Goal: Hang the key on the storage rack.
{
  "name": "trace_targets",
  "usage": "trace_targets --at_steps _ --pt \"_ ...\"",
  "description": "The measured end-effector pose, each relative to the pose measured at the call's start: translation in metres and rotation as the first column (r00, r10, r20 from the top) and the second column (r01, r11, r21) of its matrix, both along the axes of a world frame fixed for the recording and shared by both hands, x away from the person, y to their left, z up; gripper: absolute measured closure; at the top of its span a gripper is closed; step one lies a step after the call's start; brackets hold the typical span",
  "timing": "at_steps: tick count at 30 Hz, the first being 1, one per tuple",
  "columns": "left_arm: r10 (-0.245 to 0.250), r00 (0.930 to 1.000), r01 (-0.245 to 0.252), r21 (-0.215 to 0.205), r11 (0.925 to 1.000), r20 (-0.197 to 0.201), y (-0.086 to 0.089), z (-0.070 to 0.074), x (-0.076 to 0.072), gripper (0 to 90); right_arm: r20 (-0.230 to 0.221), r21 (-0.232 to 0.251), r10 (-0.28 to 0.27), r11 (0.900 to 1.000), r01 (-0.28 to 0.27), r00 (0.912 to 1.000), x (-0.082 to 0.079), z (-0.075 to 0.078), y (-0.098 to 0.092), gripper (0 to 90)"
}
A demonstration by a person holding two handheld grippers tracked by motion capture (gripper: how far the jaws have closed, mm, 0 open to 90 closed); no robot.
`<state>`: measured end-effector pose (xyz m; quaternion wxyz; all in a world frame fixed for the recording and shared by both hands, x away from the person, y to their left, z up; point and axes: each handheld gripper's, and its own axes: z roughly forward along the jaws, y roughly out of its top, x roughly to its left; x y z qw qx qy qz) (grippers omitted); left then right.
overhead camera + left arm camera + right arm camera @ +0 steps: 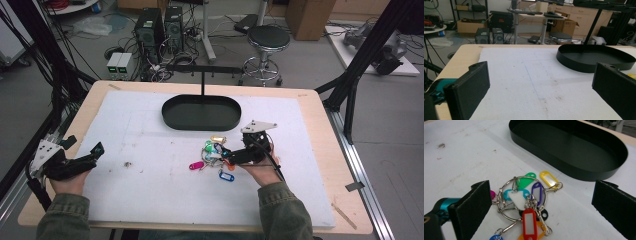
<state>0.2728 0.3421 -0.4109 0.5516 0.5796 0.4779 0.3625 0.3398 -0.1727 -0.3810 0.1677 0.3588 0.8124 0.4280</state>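
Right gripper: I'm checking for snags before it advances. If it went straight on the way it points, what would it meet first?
Probably the bunch of coloured plastic key tags on metal rings, lying on the white mat between the right gripper's open jaws. Beyond it sits the black oval metal tray. Depth is uncertain.

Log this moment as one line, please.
left gripper: open, idle over mat | right gripper: open, jaws either side of key tag bunch | black tray: empty

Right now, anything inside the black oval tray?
Nothing visible inside the black oval tray; its floor looks bare in the right gripper view. In the left gripper view its near wall hides part of the floor. The key tags lie outside it.
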Motion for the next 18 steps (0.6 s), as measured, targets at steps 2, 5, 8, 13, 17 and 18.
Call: trace_targets --at_steps 2,5,8,13,17,18 --pt "-0.001 1.0 0.001 0.001 1.0 -0.001 0.0 0.0 0.0 1.8 -0.015 -0.013 0.012 1.0 -0.012 0.9998 0.002 -0.001 0.005 1.7" --pt "-0.001 1.0 0.001 0.004 1.0 -0.001 0.0 0.0 0.0 1.8 -0.027 -0.031 0.035 0.999 -0.035 0.999 0.004 -0.001 0.01 1.7" --pt "-0.003 1.0 0.003 0.005 1.0 -0.002 -0.001 0.0 -0.001 1.8 -0.03 -0.036 0.044 0.998 -0.045 0.9986 0.005 0.0 0.014 1.7" --pt "-0.003 1.0 0.003 0.006 1.0 -0.004 0.0 0.0 -0.002 1.8 -0.047 -0.052 0.071 0.996 -0.073 0.9964 0.009 0.001 0.022 1.7" --pt "-0.004 1.0 0.004 0.005 1.0 -0.005 0.0 -0.001 -0.002 1.8 -0.069 -0.069 0.08 0.994 -0.085 0.9944 0.011 -0.002 0.026 1.7" --pt "-0.005 1.0 0.005 0.004 1.0 -0.004 0.0 -0.001 -0.001 1.8 -0.081 -0.084 0.087 0.992 -0.094 0.9929 0.012 -0.003 0.028 1.7"
